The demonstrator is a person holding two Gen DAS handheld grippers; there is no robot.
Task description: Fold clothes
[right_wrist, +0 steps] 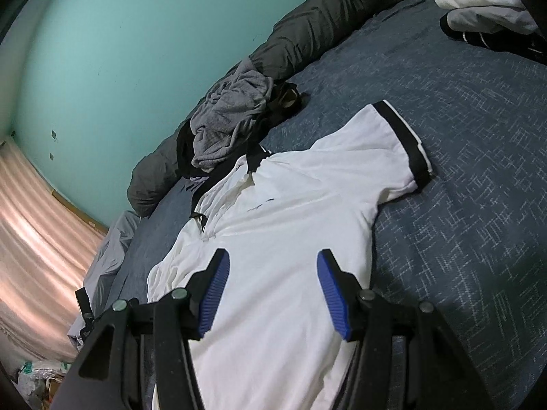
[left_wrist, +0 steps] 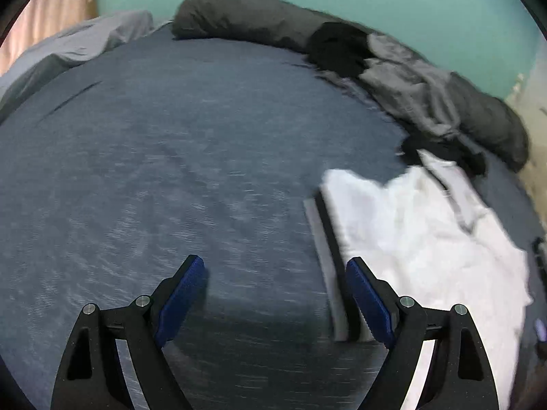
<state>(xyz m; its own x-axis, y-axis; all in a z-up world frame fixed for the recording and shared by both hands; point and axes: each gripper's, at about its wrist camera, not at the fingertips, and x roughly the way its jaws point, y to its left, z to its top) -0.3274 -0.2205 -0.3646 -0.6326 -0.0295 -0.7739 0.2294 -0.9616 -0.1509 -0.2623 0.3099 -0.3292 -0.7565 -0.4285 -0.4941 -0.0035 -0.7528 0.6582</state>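
A white polo shirt (right_wrist: 294,212) with black collar and black sleeve cuffs lies spread flat on the blue bedspread (right_wrist: 461,136). My right gripper (right_wrist: 273,294) is open and empty, hovering just above the shirt's body. In the left wrist view the same shirt (left_wrist: 420,232) lies at the right, with a grey-and-black sleeve cuff (left_wrist: 328,266) beside my right fingertip. My left gripper (left_wrist: 275,300) is open and empty over bare bedspread (left_wrist: 171,171), left of the shirt.
A long dark grey bolster (right_wrist: 307,27) lies along the teal wall. A crumpled grey garment (right_wrist: 232,116) and black clothes (right_wrist: 287,99) sit against it. White and black folded items (right_wrist: 485,17) lie at the far right. A pale grey sheet (left_wrist: 82,41) lies at the far left.
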